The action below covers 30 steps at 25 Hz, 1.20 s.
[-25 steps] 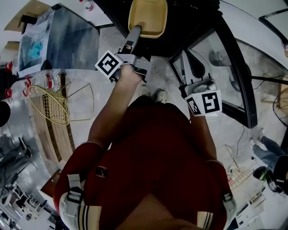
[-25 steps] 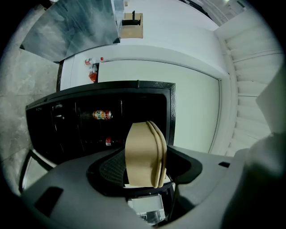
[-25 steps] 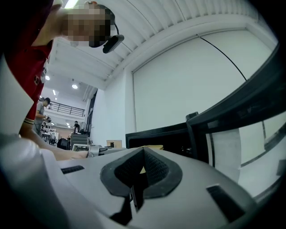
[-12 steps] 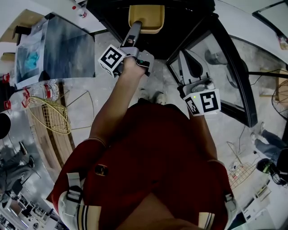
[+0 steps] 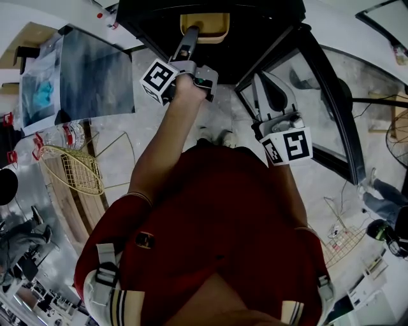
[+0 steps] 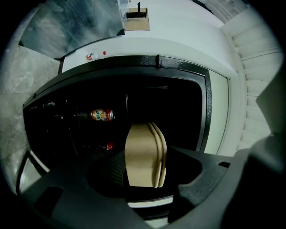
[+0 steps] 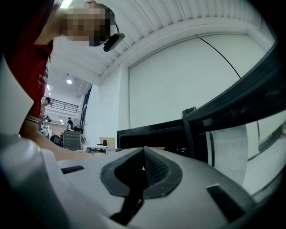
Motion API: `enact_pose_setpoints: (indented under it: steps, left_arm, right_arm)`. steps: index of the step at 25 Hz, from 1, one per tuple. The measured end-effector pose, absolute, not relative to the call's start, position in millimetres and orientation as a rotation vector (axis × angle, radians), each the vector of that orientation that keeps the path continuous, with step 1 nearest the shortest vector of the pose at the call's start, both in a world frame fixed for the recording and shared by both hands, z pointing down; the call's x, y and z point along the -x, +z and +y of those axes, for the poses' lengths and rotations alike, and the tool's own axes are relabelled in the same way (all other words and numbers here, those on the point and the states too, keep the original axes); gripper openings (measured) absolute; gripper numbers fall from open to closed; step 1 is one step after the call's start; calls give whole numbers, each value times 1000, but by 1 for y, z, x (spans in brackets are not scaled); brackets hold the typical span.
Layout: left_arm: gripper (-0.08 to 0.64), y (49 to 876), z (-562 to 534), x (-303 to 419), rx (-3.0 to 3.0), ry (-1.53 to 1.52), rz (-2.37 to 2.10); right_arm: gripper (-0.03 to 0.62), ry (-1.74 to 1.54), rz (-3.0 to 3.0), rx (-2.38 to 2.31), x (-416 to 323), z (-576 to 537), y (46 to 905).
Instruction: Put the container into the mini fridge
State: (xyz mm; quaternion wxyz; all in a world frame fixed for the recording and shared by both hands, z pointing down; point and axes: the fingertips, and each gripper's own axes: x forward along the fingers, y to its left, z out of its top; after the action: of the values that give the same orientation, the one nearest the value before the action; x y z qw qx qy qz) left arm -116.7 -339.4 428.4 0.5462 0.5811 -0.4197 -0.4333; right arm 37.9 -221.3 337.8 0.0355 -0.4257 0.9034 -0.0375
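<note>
Head view: at twelve o'clock, the left gripper (image 5: pixel 190 46) holds the tan container (image 5: pixel 205 27) inside the mouth of the dark mini fridge (image 5: pixel 146 16).

Left gripper view: its jaws clamp the container's edge. The container is probably light, stiff and smooth, so the rim suits gripping.

Right gripper view: the right gripper (image 7: pixel 144 154) has its jaws together and is empty.

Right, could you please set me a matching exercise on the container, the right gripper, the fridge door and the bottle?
Things:
1. container
2. right gripper
3. door
4. bottle

States:
A. shut, empty
B. open
C. lying inside the fridge
D. held in the left gripper

Pairs: 1-D, 2-A, 3-B, 4-C
</note>
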Motion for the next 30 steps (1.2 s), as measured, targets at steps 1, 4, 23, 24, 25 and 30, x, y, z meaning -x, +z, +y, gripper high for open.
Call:
enact_pose_setpoints:
  steps: [1,4,23,24,25,30]
  left_arm:
    - [268,429,-343,116,-1378,-1030,-992]
    - [268,429,-351,114,-1371,-1033,-986]
    - [268,437,-394,112,-1343,-1040,-1035]
    - [268,437,-395,112,-1342,-1042,-1036]
    - [269,437,-396,112,-1343,-1043,-1038]
    - [270,435,-401,113,-1351,-1049,-1046]
  right_arm:
    - [-2,-115,2774,1313,-38,-222,338]
    - [-2,-113,2771,1325,-39,-225,338]
    - [-2,-123,2753,1376,-48,-237,341]
    - [-2,-125,2753,1378,-48,-237,341]
    - [-2,-126,2752,1379,-48,-237,341]
    - [-2,-130,2756,1376,-47,-237,342]
